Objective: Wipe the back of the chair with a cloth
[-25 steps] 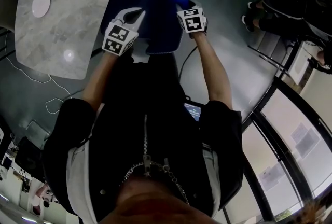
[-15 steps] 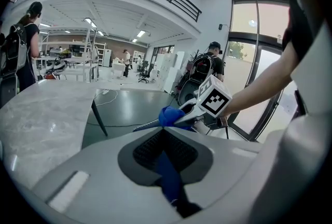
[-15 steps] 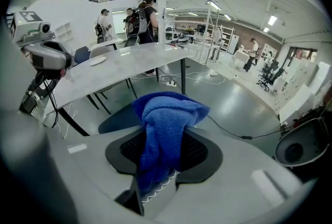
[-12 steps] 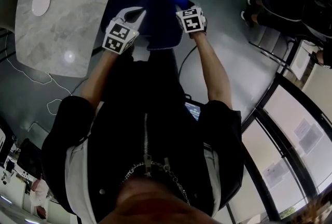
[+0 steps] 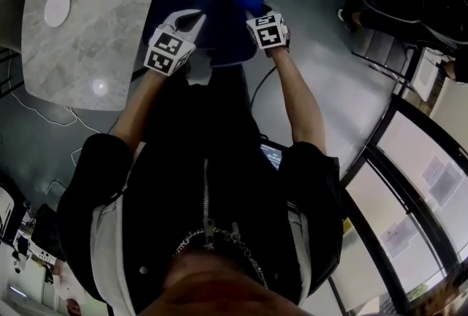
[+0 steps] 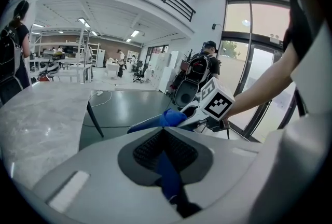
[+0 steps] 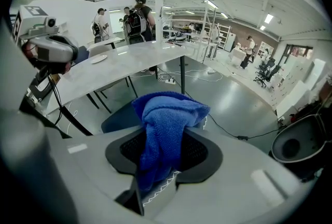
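Right tongs (image 7: pixel 162 158): are closing tight on the cloth (image 7: pixel 166 119), with its folds bunching up and spilling over the black pads.
Cloth: blue towelling, is sitting at the top edge of the chair back (image 5: pixel 228 33), at the end farthest from the person, and is touching the upholstery there.
Left tongs (image 6: pixel 165 153): are pinching a narrow strip of the chair back's stitched blue edge. The pads are nearly meeting around it, and the edge is running on past the tips toward the right tongs.
Chair back: dark blue with a line of white stitching, is standing upright between the two tongs. The left tongs are coming at it from the seat side and the right tongs from the outer side.
Both arms: are reaching forward and down over the chair back, bare forearms showing beyond black sleeves.
Bench (image 5: pixel 80 22): a grey marble top, is standing just left of the chair back, with the chair's seat tucked partly beneath its edge.
White plate (image 5: pixel 58 6): is lying on the bench, well apart from the chair back.
Cable (image 5: pixel 44 106): is trailing over the grey floor below the bench, left of the chair back.
Person with a backpack (image 6: pixel 199 70): is standing well beyond the chair back, near the tall windows.
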The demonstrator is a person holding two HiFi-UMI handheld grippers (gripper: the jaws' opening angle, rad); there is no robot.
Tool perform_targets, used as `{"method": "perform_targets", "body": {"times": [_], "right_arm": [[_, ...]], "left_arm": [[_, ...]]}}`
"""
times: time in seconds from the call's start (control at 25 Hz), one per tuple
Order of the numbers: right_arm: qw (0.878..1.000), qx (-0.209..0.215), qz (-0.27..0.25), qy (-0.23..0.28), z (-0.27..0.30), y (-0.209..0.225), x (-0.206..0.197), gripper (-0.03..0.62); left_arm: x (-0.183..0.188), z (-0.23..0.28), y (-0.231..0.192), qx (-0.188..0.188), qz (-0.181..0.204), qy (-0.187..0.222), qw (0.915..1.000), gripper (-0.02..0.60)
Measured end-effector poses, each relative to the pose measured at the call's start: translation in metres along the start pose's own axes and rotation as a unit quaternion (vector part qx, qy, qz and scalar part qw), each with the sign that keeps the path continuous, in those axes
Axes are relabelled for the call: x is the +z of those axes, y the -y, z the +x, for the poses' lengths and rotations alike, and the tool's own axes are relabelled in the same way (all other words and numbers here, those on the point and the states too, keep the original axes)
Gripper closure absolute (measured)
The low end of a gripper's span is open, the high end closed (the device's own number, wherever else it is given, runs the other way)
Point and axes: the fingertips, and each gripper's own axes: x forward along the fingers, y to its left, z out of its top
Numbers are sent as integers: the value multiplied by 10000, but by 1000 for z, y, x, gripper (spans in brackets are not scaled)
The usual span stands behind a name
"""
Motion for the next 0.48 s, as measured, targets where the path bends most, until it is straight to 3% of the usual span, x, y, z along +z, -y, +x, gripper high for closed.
{"method": "perform_targets", "body": {"times": [0.48], "right_arm": [[9999, -117, 60, -75, -14, -25, -26, 444]], "left_arm": [[-5, -10, 17, -292, 111, 16, 9995, 571]]}}
